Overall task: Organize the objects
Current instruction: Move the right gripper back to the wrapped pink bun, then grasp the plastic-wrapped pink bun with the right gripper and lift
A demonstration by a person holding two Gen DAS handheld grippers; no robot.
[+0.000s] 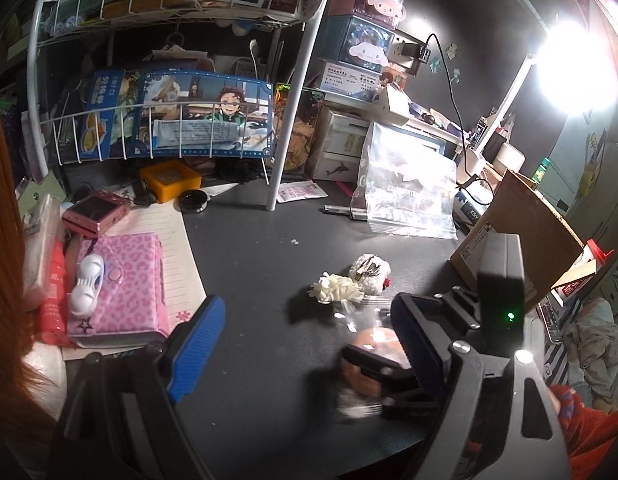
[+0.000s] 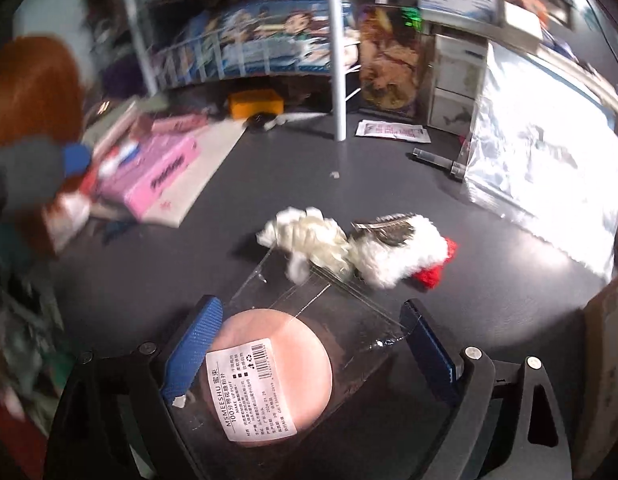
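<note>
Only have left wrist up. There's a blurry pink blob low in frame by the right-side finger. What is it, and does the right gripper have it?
Observer: It's a round pink puff in a clear bag. It lies on the desk between the fingers of the right gripper, with the jaws wide apart and not clamped.
Operator: Any label on it?
Observer: Yes, a white sticker with a barcode that reads MSMEESHU.
Operator: Is the bag clear of the other bits?
Observer: No. Its far edge overlaps the near side of the cream flower piece.
</note>
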